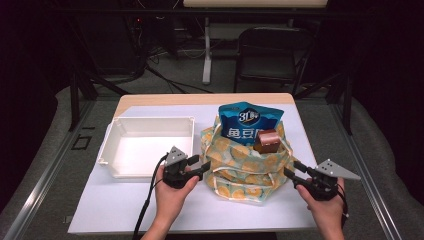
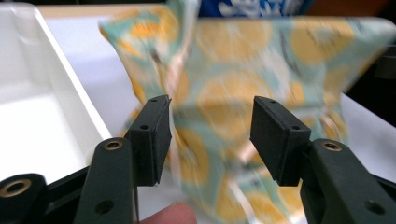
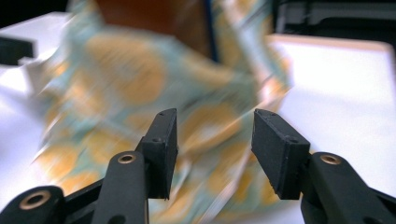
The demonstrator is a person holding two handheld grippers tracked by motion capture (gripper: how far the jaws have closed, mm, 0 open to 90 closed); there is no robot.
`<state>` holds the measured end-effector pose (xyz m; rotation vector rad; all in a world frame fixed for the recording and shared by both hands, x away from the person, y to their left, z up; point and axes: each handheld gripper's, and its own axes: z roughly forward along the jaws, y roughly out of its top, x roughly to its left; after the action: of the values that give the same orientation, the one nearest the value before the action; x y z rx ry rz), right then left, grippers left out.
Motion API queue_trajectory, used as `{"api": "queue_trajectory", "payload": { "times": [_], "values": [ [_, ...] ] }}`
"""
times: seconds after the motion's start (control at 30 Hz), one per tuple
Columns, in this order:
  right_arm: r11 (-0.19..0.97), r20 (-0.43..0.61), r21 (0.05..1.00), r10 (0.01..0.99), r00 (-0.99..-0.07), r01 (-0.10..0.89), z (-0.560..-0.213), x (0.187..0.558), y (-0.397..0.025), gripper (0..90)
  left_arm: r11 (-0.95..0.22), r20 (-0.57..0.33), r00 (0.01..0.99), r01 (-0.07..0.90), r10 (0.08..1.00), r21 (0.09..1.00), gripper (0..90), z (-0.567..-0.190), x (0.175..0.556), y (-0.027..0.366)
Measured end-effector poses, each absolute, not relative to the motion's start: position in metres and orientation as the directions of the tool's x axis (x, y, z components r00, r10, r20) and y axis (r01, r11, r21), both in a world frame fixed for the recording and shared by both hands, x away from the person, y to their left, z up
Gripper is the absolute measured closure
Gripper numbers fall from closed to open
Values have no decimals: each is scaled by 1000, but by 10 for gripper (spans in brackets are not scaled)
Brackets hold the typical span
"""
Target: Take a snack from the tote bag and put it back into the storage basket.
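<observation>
Here, a white tray (image 1: 131,126) is sitting at nine o'clock of the patterned cloth bag (image 1: 245,165), which is resting mid-table; the left gripper (image 1: 204,166) is reaching its left flank, jaws wide; the right gripper (image 1: 291,169) is reaching its right flank, jaws wide too; the fabric is blurring in both gripper views; a blue snack packet (image 1: 248,123) and a brown box (image 1: 267,140) are standing inside, half hidden.

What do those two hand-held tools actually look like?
Both are black. The left gripper and right gripper each carry a grey three-cornered plate on top. Up close, each has two flat black pads on arms with brass-coloured rivets. A black cable trails from the left one.
</observation>
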<state>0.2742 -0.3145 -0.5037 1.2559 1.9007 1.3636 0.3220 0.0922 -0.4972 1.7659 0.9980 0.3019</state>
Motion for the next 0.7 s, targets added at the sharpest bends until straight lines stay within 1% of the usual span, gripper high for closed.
{"api": "queue_trajectory", "payload": {
  "times": [0.03,0.07,0.1,0.13,0.17,0.2,0.27,0.3,0.33,0.37,0.4,0.43,0.47,0.5,0.53,0.6,0.63,0.7],
  "values": [
    [41,132,925,898,-419,379,-500,286,-315,513,-112,-241,616,477,750,872,480,-494,327,91],
    [41,132,925,898,-419,379,-500,286,-315,513,-112,-232,610,472,757,874,480,-492,334,89],
    [24,136,929,906,-400,370,-497,297,-316,517,-108,-237,603,479,762,871,460,-490,340,88],
    [21,135,930,908,-396,366,-495,303,-315,521,-97,-255,600,491,758,866,447,-487,353,86],
    [21,135,930,908,-396,366,-495,303,-315,521,-97,-255,600,491,758,866,435,-487,353,86],
    [17,135,934,908,-397,357,-491,315,-314,528,-95,-259,598,495,758,864,432,-484,361,83],
    [4,146,936,906,-397,353,-490,321,-312,530,-99,-257,603,493,755,864,425,-482,365,80],
    [-5,159,933,903,-400,360,-487,333,-309,552,-109,-248,610,487,752,866,426,-480,368,78],
    [-5,159,933,903,-400,360,-487,333,-309,552,-119,-238,613,483,753,868,426,-479,370,75],
    [3,165,924,899,-405,383,-488,344,-305,638,-138,-221,619,477,753,868,458,-478,373,72],
    [3,174,919,895,-412,395,-489,349,-301,694,-169,-198,630,473,751,865,540,-476,381,67],
    [3,174,919,895,-412,395,-489,349,-301,694,-169,-198,630,473,751,865,658,-476,381,67],
    [39,154,912,890,-429,408,-491,356,-295,821,-191,-202,625,503,754,843,752,-475,389,67],
    [50,143,909,895,-423,413,-492,359,-292,864,-185,-225,613,532,758,827,853,-477,392,67],
    [50,143,909,895,-423,413,-492,359,-292,864,-185,-225,613,532,758,827,887,-477,392,67],
    [39,166,898,892,-421,437,-496,363,-291,900,-206,-229,582,585,780,784,898,-482,398,70],
    [19,198,882,892,-407,471,-503,368,-293,900,-244,-217,572,621,791,745,900,-490,403,68],
    [24,207,860,896,-392,509,-512,373,-294,900,-260,-203,559,638,804,725,900,-497,403,66]
  ]
}}
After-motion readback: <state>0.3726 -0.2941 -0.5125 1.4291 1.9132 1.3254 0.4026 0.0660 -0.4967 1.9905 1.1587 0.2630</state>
